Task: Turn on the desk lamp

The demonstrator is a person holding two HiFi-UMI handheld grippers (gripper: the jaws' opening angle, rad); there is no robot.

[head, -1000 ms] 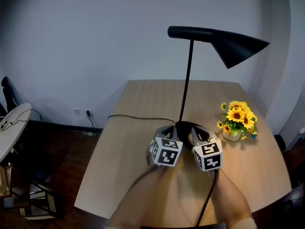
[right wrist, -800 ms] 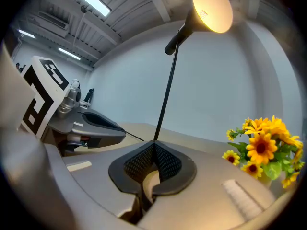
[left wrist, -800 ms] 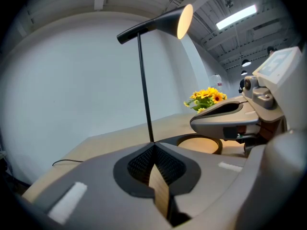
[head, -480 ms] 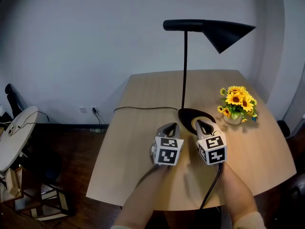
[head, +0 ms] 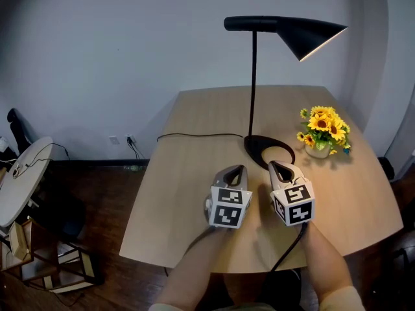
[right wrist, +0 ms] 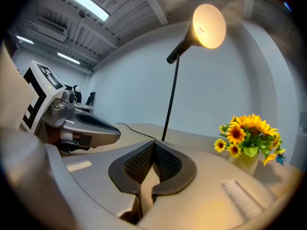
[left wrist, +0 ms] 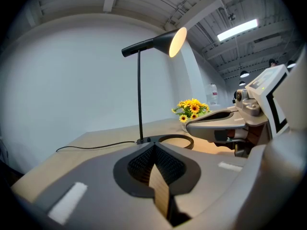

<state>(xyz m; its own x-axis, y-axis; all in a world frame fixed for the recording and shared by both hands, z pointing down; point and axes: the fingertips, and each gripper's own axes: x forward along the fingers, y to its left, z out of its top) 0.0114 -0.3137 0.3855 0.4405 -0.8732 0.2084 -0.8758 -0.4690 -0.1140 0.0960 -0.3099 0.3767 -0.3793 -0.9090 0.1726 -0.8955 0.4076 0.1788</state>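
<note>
A black desk lamp (head: 253,83) stands at the table's far middle on a ring-shaped base (head: 269,151). Its cone shade (head: 312,35) glows warm inside, also plain in the left gripper view (left wrist: 175,40) and in the right gripper view (right wrist: 209,26). Warm light falls on the wood inside the ring. My left gripper (head: 237,169) and right gripper (head: 275,165) hover side by side just short of the base. Both are shut with nothing between the jaws, as their own views show (left wrist: 152,145) (right wrist: 154,144).
A small vase of sunflowers (head: 322,129) stands right of the lamp base. The lamp's black cable (head: 194,135) runs left across the wooden table (head: 188,193) and off its edge. A round white side table (head: 19,173) sits on the floor at far left.
Both grippers have drawn back from the lamp base toward me. The shade now shows a warm glow at its rim.
</note>
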